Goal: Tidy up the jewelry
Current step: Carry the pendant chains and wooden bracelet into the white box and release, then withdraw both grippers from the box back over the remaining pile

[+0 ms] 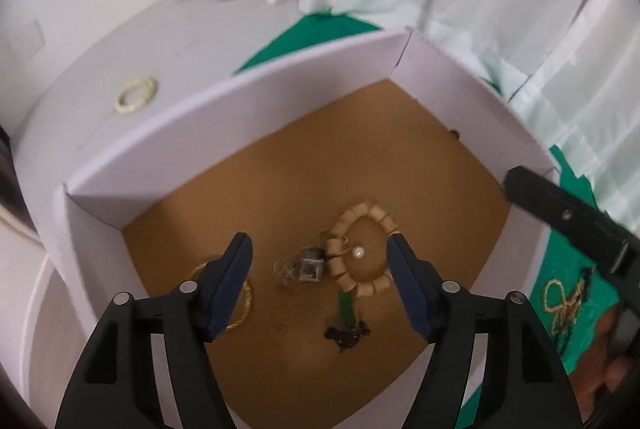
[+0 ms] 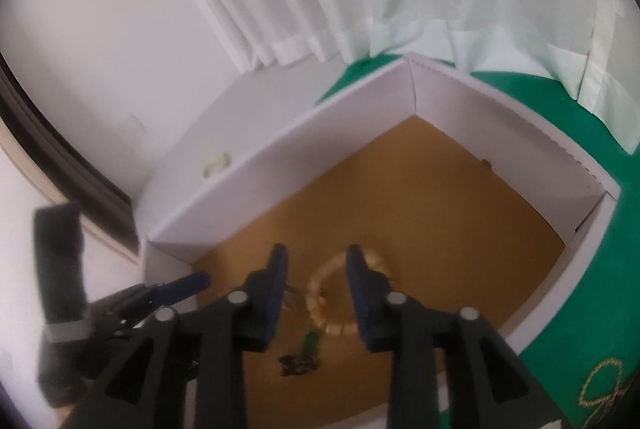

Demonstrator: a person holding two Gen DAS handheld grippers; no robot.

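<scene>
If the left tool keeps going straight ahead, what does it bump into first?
Probably the beaded bracelet or the small silver piece on the box floor; both lie between the open left tool fingers. Depth is unclear.

In the box (image 1: 256,133), the bead bracelet (image 1: 362,249) lies right of the chain tangle (image 1: 300,265)

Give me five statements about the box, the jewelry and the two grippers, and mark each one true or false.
1. The chunky beige beaded bracelet lies inside the white-walled cardboard box with a brown floor. True.
2. The left gripper is shut on the beaded bracelet. False: it is open and holds nothing.
3. A thin gold chain necklace lies outside the box on the green cloth. True.
4. The pale yellow bangle ring is inside the box. False: it lies beyond the box's far wall on the white surface.
5. The right gripper holds a small pearl. False: it is open and empty above the box.
</scene>
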